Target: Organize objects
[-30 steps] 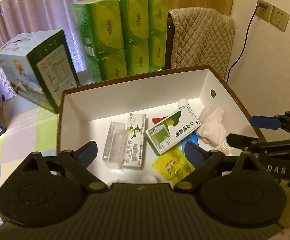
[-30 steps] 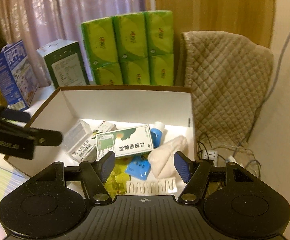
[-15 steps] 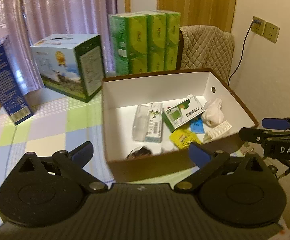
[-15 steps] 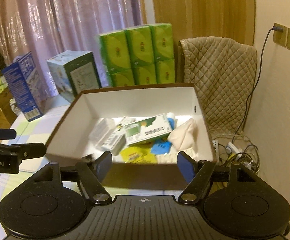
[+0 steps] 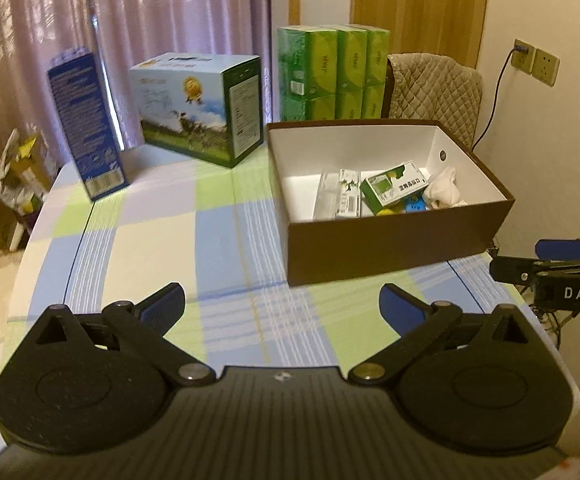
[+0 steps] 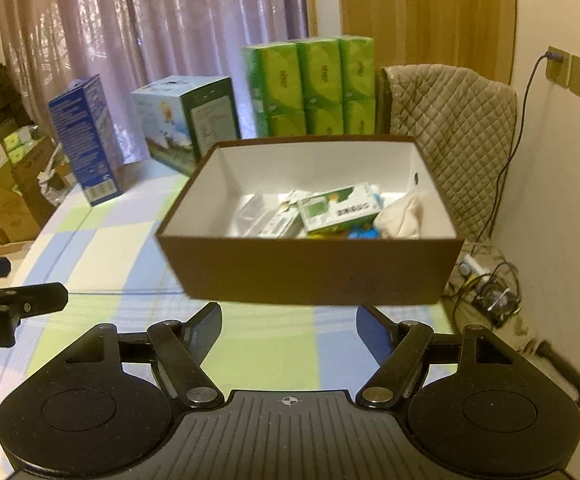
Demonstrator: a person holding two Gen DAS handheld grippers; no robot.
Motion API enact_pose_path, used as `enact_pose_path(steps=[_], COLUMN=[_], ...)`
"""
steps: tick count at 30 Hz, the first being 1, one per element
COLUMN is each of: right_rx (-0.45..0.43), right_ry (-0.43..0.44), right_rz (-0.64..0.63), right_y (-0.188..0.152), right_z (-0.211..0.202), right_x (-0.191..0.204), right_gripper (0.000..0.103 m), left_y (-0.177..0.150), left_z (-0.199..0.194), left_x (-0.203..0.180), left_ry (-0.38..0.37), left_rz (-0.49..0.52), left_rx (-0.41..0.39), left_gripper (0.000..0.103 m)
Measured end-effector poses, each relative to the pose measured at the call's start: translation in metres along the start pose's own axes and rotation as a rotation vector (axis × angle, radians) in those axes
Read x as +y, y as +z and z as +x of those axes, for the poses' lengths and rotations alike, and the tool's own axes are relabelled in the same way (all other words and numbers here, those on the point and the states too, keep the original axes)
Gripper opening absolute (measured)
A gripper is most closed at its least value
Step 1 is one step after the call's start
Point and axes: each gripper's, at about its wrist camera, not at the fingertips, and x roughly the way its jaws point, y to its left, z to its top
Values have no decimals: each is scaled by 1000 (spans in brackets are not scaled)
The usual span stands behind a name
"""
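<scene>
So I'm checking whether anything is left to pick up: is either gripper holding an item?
No: the left gripper and right gripper are both open with only tablecloth between their fingers.

A home room: curtains (image 5: 170,20), checked tablecloth (image 5: 210,240), stacked tissue packs (image 5: 330,72) (quilted chair cover (image 6: 450,120) too).

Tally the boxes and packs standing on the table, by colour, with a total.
Brown open box: 1
Dark blue carton: 1
Light blue and green carton: 1
Green tissue packs, counted as one stack: 1
Total: 4
</scene>
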Motion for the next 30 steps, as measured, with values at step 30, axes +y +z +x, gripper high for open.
enact_pose_path(steps=[30], right_rx=[133], right_ry=[216], right_rz=[-85], right_y=[-84], right_z=[-50], right_x=[109], right_gripper=[72], left_y=[-112], left_z=[-96], left_x=[67], left_ry=[44], left_rz=[-128], left_rx=[124], left_gripper=[102])
